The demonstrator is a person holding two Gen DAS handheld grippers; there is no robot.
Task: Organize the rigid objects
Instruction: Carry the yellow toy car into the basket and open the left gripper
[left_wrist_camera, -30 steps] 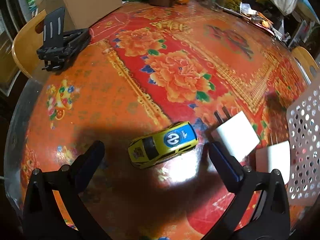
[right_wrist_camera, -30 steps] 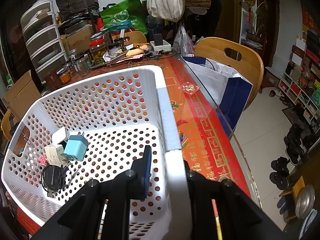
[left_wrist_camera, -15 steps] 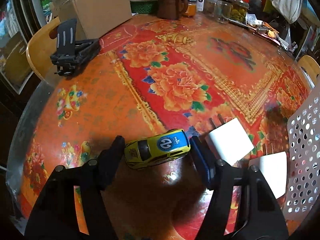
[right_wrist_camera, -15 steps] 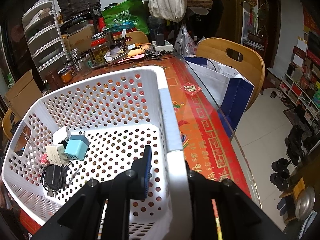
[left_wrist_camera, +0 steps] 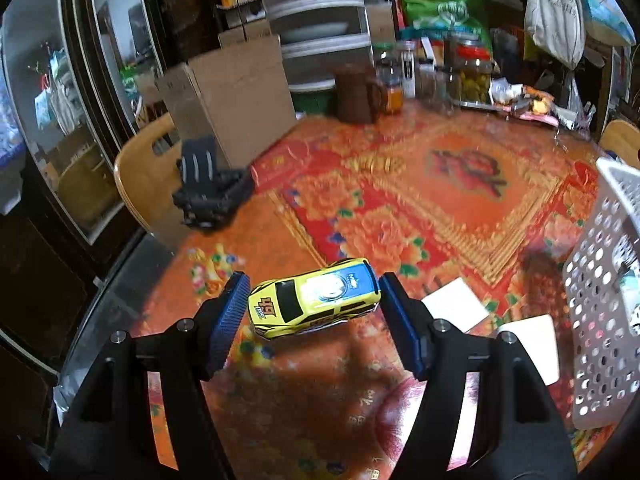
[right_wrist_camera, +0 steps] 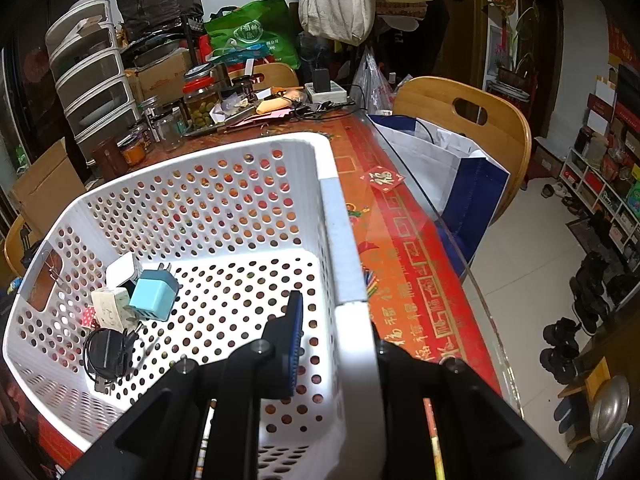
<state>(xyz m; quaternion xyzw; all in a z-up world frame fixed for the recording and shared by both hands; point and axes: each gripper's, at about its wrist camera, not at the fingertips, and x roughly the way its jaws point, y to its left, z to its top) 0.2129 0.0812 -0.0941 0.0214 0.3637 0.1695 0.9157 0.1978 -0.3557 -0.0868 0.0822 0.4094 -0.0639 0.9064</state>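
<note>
The white basket point(right_wrist_camera: 192, 208) is the biggest thing here, standing on the red flowered surface point(left_wrist_camera: 400, 208), and it already holds part of the job: a teal plug adapter point(right_wrist_camera: 154, 292), a white one point(right_wrist_camera: 120, 270), a cream one point(right_wrist_camera: 108, 308) and a black charger with its cord point(right_wrist_camera: 106, 354), all gathered in one corner. The right hand-held gripper point(right_wrist_camera: 334, 344) is clamped on the basket's near wall, one pad inside and one outside (steadying it, by my reading).

Still outside the basket are two flat white pieces point(left_wrist_camera: 456, 306) lying on the surface just beside it, and the toy car point(left_wrist_camera: 314, 298). The left hand-held gripper point(left_wrist_camera: 314, 312) has its blue pads pressed on the car's nose and tail, and the car hangs clear above the surface, to the left of the basket. So I judge the task roughly midway: the car is picked but not yet dropped in, and the white pieces wait.

Writing: the car's hood carries a number, seemingly 44, and its blue roof a round badge too glared to read. A red paper diamond point(right_wrist_camera: 382, 178) on the surface shows the character 福. The hanging cloth bag point(right_wrist_camera: 336, 0) has Chinese print I cannot read surely.
</note>
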